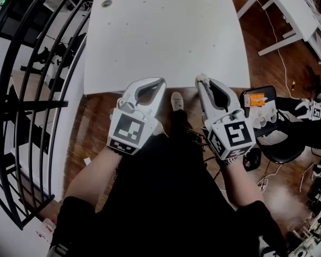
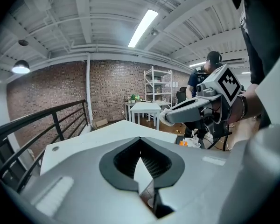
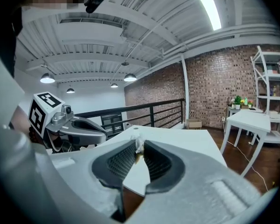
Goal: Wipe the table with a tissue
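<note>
We hover at the bench (image 1: 166, 36) edge, wiping not yet begun.
Our right gripper (image 1: 201, 80) fingers pinch a tissue scrap (image 3: 138, 145); our left gripper (image 1: 161, 81) fingers are clenched, empty.

The head camera looks steeply down from above the person and takes in the whole white table (image 1: 166, 36), with the left gripper (image 1: 161, 81) and right gripper (image 1: 201, 78) at its near edge. Each gripper camera sits close behind its own jaws, which fill the lower frame, and looks almost level across the tabletop toward a brick wall (image 2: 116, 87). In the right gripper view, a tissue scrap (image 3: 138, 144) sits mid-frame. All three views share the table and the black railing (image 1: 37, 90). Each gripper view also catches the other gripper.
</note>
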A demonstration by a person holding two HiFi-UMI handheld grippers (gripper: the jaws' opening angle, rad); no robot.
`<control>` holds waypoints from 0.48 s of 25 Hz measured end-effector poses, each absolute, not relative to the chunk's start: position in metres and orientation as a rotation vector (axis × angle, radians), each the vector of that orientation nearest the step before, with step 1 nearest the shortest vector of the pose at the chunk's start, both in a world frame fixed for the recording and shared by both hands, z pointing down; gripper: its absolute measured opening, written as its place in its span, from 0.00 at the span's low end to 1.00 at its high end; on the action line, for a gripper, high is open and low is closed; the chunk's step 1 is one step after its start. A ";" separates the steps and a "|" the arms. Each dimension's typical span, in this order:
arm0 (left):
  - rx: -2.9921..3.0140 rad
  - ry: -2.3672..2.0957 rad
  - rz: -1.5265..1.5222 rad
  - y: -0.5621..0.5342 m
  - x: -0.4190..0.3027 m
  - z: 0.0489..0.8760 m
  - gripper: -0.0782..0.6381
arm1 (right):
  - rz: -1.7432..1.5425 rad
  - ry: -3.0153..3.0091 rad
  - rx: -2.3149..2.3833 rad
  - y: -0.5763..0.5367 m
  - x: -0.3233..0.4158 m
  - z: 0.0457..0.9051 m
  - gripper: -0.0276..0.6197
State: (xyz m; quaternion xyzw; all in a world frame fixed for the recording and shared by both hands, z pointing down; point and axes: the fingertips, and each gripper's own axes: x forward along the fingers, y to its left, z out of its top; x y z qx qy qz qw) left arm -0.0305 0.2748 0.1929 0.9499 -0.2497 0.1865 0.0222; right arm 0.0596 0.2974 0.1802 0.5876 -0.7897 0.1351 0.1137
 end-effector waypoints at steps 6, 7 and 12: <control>2.880 -0.794 0.637 0.247 -0.006 0.214 0.13 | 0.481 -2.319 1.651 0.267 0.080 0.214 0.11; 2.868 -0.799 0.648 0.241 -0.001 0.219 0.13 | 0.492 -2.320 1.634 0.260 0.085 0.220 0.11; 2.794 -0.808 0.711 0.215 0.019 0.243 0.13 | 0.549 -2.311 1.554 0.229 0.102 0.250 0.11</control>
